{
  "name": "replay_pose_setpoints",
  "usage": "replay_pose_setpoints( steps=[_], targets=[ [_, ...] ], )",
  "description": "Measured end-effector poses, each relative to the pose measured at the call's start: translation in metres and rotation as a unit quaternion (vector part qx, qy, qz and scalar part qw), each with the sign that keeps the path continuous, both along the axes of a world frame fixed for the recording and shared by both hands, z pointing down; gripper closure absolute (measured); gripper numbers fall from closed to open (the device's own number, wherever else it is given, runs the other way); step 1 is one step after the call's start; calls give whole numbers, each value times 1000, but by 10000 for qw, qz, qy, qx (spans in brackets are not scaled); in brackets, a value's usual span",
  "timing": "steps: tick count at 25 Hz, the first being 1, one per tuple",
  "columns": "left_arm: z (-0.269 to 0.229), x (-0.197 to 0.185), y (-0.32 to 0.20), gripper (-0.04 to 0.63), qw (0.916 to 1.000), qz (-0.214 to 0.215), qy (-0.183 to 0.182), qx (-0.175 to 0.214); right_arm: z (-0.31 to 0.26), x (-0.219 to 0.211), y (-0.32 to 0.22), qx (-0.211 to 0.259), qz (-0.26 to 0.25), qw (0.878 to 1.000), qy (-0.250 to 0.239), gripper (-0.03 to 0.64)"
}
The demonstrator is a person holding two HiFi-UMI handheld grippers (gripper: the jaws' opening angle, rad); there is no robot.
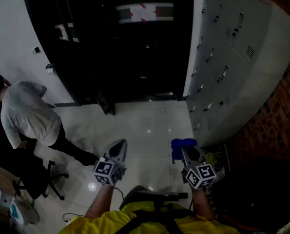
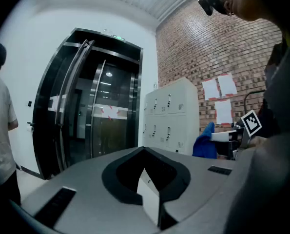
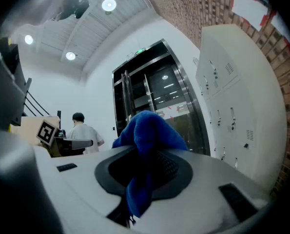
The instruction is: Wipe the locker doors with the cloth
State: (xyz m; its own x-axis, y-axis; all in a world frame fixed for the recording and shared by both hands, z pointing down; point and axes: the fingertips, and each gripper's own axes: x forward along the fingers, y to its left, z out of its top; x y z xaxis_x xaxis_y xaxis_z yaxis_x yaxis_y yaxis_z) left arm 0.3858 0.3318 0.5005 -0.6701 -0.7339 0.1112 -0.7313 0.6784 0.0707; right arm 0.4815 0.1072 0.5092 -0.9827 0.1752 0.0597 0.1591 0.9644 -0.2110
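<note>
Blue cloth (image 3: 147, 130) is bunched between the jaws of the right tool (image 3: 144, 172), which are clamped on it. One fold rises above the jaws and a tail hangs down in front, so the jaw tips themselves are covered in the right gripper view. From the head view the cloth shows only as a small blue lump at the tool's front end, held in the air above the pale floor (image 1: 145, 123).

The left tool (image 1: 117, 151) is held beside it at about the same height. Its jaws are together with nothing between them.

Grey lockers (image 1: 232, 57) stand ahead and to the right, and the cloth is near their lower corner but not touching any door. Their handles are too small and dim to make out well, and the top of the bank is cut off by the frame's upper edge. A brick wall (image 1: 281, 111) runs behind them, dark in the head view. In the left gripper view, sheets of paper (image 2: 220, 87) are stuck to it, with any print unreadable.

Straight ahead are tall dark glass doors (image 1: 135, 48), and what lies behind them is lost in shadow. A person (image 1: 28, 113) in a light shirt stands far left, back turned, partly hidden by dark furniture.
</note>
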Motion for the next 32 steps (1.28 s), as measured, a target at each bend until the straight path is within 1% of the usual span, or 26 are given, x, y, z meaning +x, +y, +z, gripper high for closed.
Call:
replay_pose_setpoints(
  steps=[4, 7, 9, 11, 14, 16, 18, 21, 26, 29, 32],
  targets=[
    [16, -83, -10, 591, 10000, -42, 74, 24, 13, -75, -17, 27, 34, 10000, 81, 546],
    [28, -156, -29, 591, 9998, 94, 123, 116, 22, -147, -40, 84, 202, 9997, 88, 546],
    [22, -208, -43, 591, 9997, 140, 49, 178, 22, -201, -55, 85, 333, 9993, 121, 546],
    [6, -254, -49, 591, 9996, 182, -56, 206, 14, -248, -61, 99, 348, 9993, 113, 546],
    [-6, -321, -53, 591, 9993, 257, -213, 151, -5, -312, -66, 288, 349, 9989, -77, 546],
    [-3, -369, -58, 591, 9996, 219, -171, 76, -13, -353, -74, 337, 472, 9982, -141, 545],
    [0, -409, -72, 591, 9996, 265, -69, 98, -14, -382, -86, 327, 564, 9977, -163, 545],
    [10, -458, -109, 591, 9989, 463, -8, 111, -5, -416, -115, 345, 707, 9969, -71, 546],
    [13, -541, -193, 591, 9960, 869, 23, 206, 12, -482, -192, 207, 1172, 9929, 58, 546],
    [8, -588, -251, 591, 9930, 1175, -13, 136, 6, -526, -241, 216, 1423, 9896, -17, 546],
    [-10, -628, -316, 591, 9861, 1651, -177, 100, -13, -564, -288, 351, 1687, 9847, -255, 546]
  ],
)
